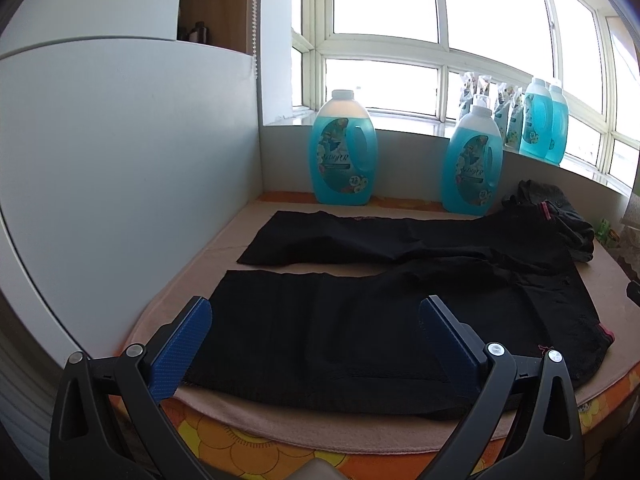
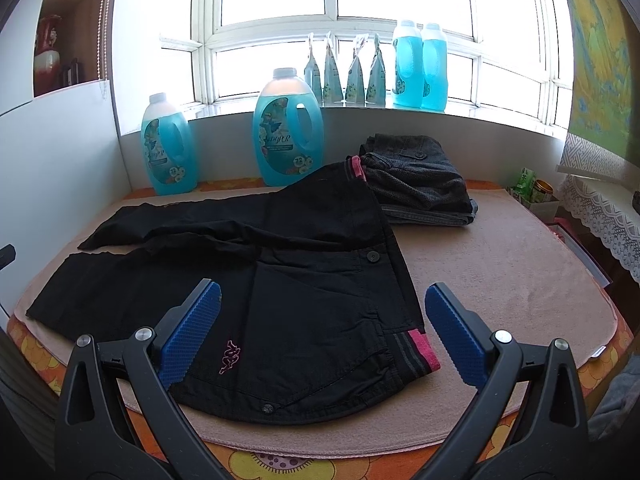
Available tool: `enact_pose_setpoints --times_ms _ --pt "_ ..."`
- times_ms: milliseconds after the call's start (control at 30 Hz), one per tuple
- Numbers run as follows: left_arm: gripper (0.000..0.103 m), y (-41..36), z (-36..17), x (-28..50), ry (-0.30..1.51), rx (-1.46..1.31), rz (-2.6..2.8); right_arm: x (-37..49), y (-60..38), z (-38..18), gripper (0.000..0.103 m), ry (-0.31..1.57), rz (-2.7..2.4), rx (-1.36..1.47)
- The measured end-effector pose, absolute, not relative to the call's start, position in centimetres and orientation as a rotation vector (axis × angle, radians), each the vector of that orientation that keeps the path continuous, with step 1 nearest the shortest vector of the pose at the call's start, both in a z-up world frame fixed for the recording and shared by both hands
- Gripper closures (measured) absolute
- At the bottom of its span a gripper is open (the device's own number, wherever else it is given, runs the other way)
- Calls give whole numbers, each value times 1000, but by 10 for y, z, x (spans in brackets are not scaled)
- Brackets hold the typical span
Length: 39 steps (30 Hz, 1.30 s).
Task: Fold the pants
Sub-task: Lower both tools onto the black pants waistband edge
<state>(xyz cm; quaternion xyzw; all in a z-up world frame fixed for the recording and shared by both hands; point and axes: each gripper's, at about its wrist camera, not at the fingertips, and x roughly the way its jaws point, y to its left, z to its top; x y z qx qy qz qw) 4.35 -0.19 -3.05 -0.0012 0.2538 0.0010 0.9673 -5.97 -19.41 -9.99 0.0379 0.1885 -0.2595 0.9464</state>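
Black pants lie spread flat on the pink towel, legs apart and pointing left, waistband with a pink stripe at the right. My left gripper is open and empty, above the near leg's hem end. My right gripper is open and empty, above the near hip of the pants, close to a pink logo.
A folded dark grey garment lies behind the waistband. Two blue detergent jugs stand at the table's back; more bottles and pouches stand on the windowsill. A white panel walls the left side. Small tins sit far right.
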Motion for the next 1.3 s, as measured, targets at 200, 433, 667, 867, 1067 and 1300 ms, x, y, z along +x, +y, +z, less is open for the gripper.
enact_pose_setpoints --times_ms 200,433,667,867,1067,1300 --pt "1 4 -38 58 522 6 -17 -38 -197 -93 0 404 -496 11" --pt "7 16 -39 80 530 -27 -27 -10 -205 -78 0 395 -436 -44" --pt "15 25 -39 115 551 -43 -34 45 -219 -67 0 437 -344 -100" --pt "21 30 -39 152 575 -60 -36 108 -235 -59 0 510 -246 -122" --pt "22 32 -43 191 617 -65 -39 171 -248 -52 0 577 -159 -141" --pt "22 29 -53 236 669 -54 -28 263 -265 -61 0 681 -65 -217"
